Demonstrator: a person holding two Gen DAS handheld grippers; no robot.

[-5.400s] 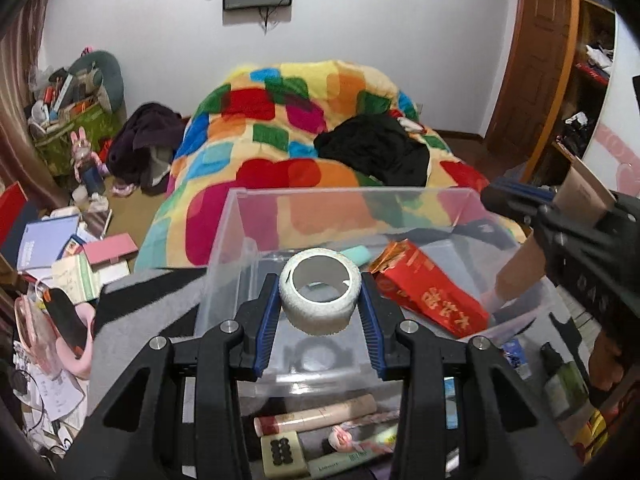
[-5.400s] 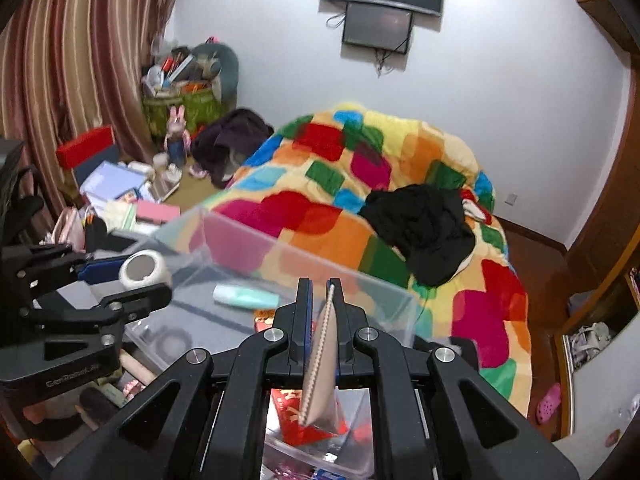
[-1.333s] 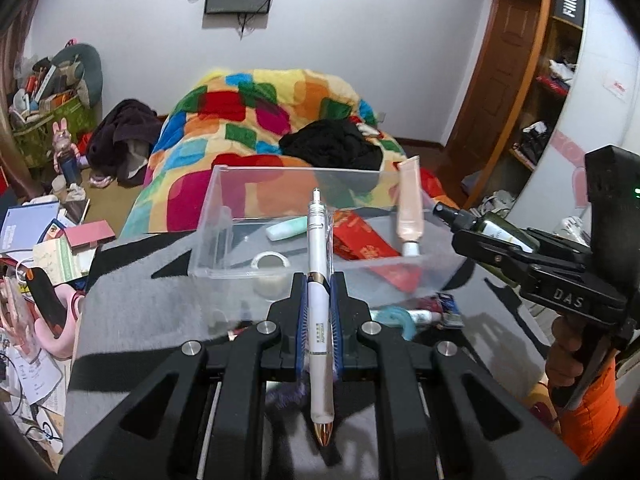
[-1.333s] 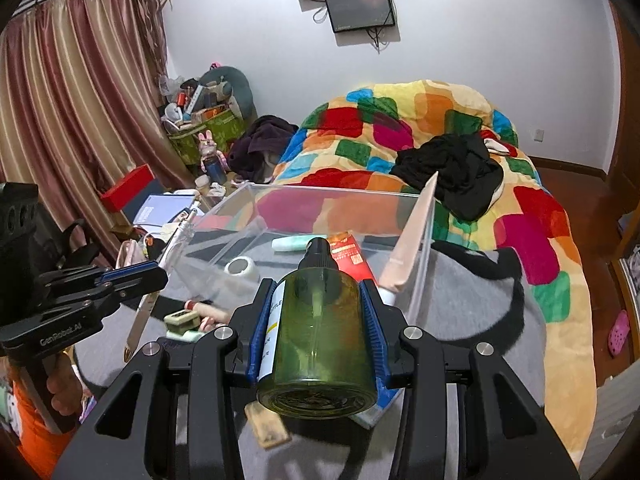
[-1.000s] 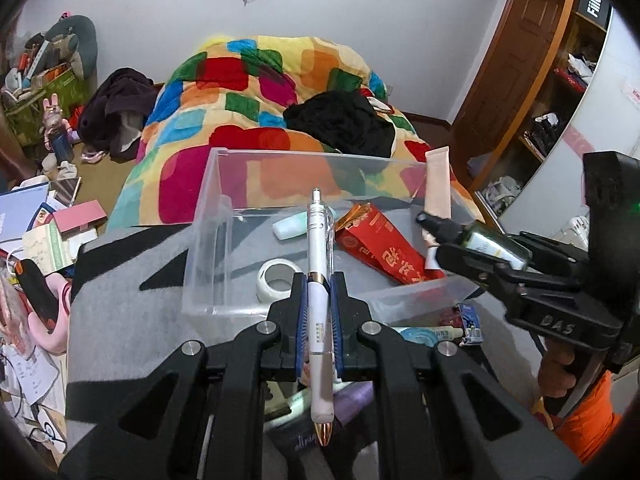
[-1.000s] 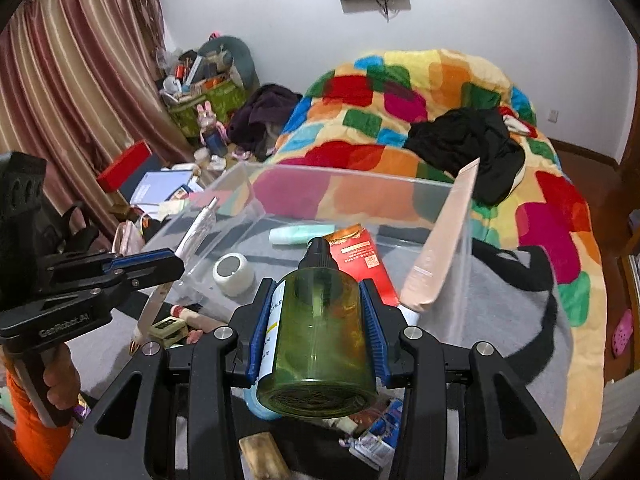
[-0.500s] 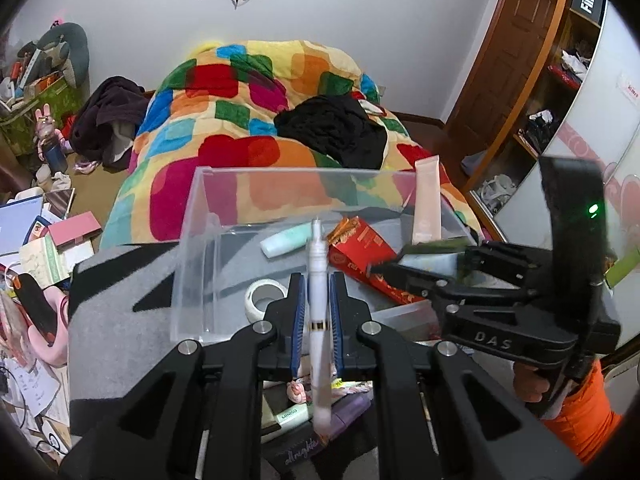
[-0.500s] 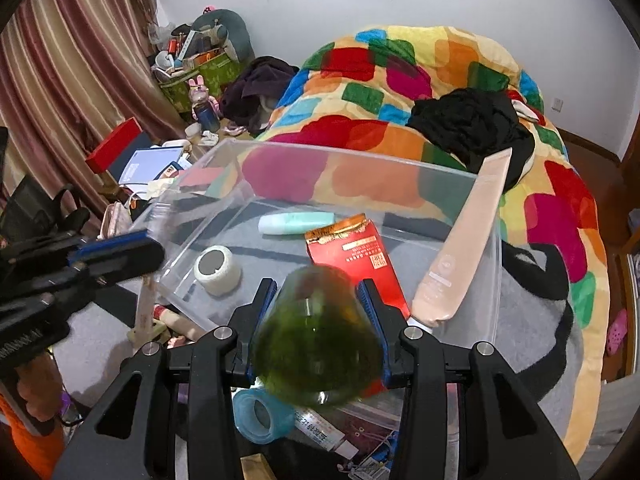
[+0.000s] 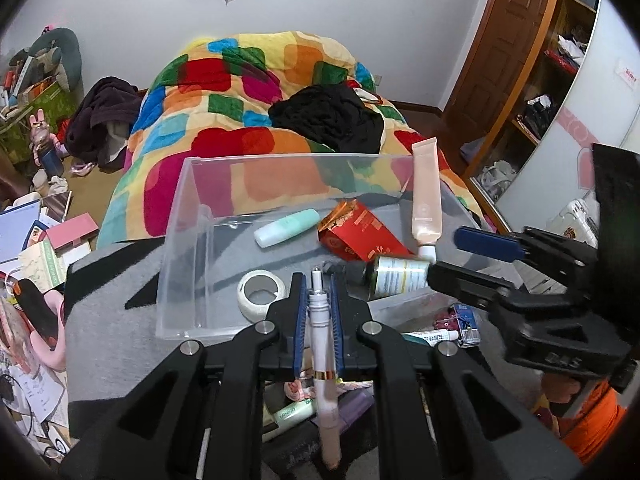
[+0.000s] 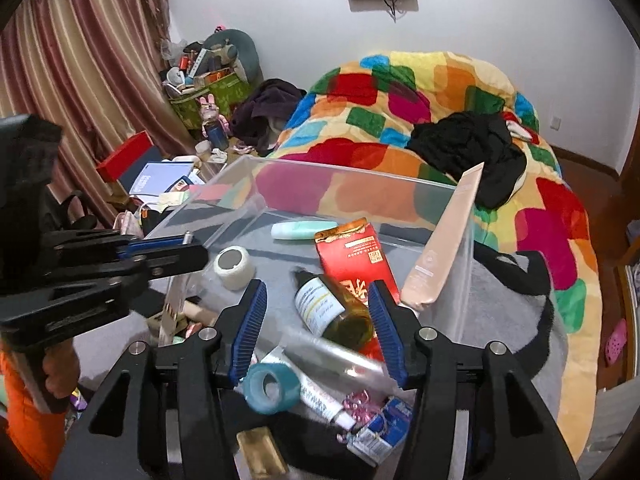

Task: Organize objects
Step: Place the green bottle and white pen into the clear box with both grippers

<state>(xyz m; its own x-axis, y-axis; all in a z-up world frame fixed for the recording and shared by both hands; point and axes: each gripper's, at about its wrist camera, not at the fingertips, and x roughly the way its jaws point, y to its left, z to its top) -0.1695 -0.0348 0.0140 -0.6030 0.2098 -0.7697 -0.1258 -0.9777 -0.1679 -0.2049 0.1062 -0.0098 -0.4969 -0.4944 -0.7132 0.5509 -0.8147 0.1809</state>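
1. My left gripper is clamped on a white pen; the pads press its barrel on both sides, tip pointing toward the clear plastic bin.
2. The pen sits just outside the bin's near wall, its tip over the rim.
3. My right gripper has its jaws opening; the pads stand apart from the green bottle between them.
4. The bottle lies on its side inside the bin, near the near wall, cap pointing toward the bin's middle, touching the red packet.
5. Also inside the bin: a white tape roll near the left wall, a mint tube near the far wall, a peach tube leaning against the right wall.
6. Outside the bin, before its near wall: a teal tape roll and a small blue-and-white box on the grey cloth.
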